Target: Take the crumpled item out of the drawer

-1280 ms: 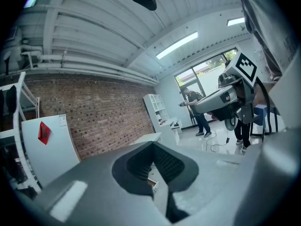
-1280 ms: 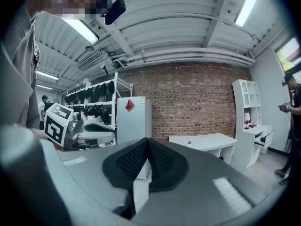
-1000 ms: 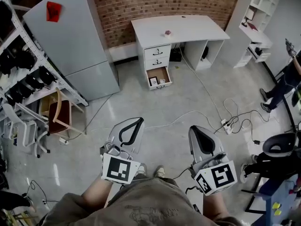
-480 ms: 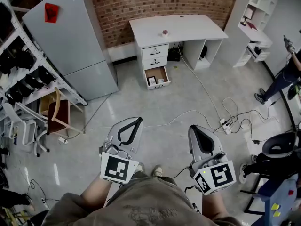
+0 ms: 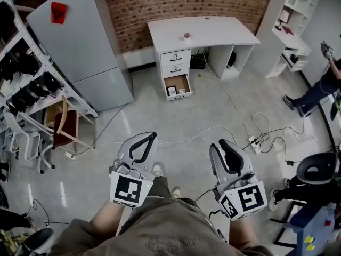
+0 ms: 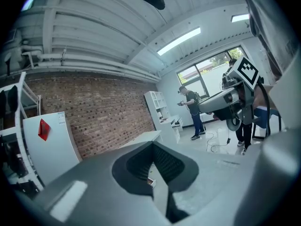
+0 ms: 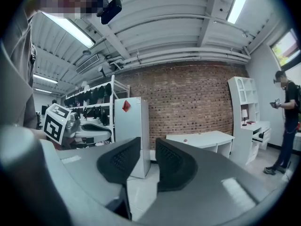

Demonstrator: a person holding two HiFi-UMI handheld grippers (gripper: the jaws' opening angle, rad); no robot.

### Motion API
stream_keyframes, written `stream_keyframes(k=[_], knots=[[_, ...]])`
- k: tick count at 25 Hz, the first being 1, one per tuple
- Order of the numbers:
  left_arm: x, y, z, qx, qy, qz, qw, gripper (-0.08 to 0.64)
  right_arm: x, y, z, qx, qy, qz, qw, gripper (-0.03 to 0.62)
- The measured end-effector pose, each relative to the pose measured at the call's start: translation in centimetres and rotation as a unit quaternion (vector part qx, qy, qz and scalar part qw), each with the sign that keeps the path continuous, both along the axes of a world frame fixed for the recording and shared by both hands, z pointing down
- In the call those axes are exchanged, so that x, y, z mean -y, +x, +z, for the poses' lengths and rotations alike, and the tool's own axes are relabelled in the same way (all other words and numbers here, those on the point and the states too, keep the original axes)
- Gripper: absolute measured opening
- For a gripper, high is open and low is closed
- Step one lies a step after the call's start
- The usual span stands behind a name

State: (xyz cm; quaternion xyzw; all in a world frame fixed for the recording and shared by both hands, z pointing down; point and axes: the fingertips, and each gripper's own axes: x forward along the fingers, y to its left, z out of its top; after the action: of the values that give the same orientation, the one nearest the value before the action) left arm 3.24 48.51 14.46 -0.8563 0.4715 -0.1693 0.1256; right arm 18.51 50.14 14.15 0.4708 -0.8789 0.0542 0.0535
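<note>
At the far left stands a shelving rack (image 5: pixel 26 84) loaded with dark gear, with a wooden chair (image 5: pixel 66 126) on the floor near its foot. Right of the rack, against the brick wall, is a grey fridge (image 5: pixel 80 47) with a red tag (image 5: pixel 58 12) on its door. Near the person, low in the head view, the left gripper (image 5: pixel 152 135) points out over the bare floor. Its own view shows its two pads meeting at the tips, with nothing between them. Far ahead, a white desk (image 5: pixel 213 31) stands against the brick wall, with one small object (image 5: pixel 186 36) on its top. Its bottom drawer (image 5: pixel 178 82) is pulled out. A few pale objects (image 5: pixel 174 92) lie at the drawer's near end, too small to tell which of them is crumpled. The drawer is well apart from both grippers. The right gripper (image 5: pixel 222 144) is held beside the left one and points the same way. Its jaws have just been opening and now stand a narrow gap apart, with only floor and the fridge showing between them. Farther right, a power strip (image 5: pixel 257 143) lies on the floor among loose cables. A white shelf unit (image 5: pixel 293 20) stands at the far right, and a person (image 5: pixel 319 92) stands at the right edge. A black office chair (image 5: pixel 315 167) sits near on the right.
</note>
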Motion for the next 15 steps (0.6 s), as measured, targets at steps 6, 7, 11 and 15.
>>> stream_keyframes(k=[6, 7, 11, 15], knots=[[2.2, -0.1, 0.7, 0.000, -0.004, 0.000, 1.0000, 0.000, 2.2, 0.2, 0.3, 0.000, 0.003, 0.014, 1.000, 0.237], [2.8, -0.2, 0.8, 0.000, -0.004, 0.001, 1.0000, 0.000, 2.7, 0.3, 0.4, 0.000, 0.003, 0.016, 1.000, 0.239], [5.2, -0.2, 1.3, -0.003, -0.003, 0.003, 1.0000, 0.000, 5.0, 0.5, 0.9, -0.004, 0.002, 0.021, 1.000, 0.239], [8.3, -0.8, 1.9, -0.004, -0.010, 0.006, 0.9999, 0.000, 8.2, -0.1, 1.4, -0.010, -0.003, 0.024, 1.000, 0.236]])
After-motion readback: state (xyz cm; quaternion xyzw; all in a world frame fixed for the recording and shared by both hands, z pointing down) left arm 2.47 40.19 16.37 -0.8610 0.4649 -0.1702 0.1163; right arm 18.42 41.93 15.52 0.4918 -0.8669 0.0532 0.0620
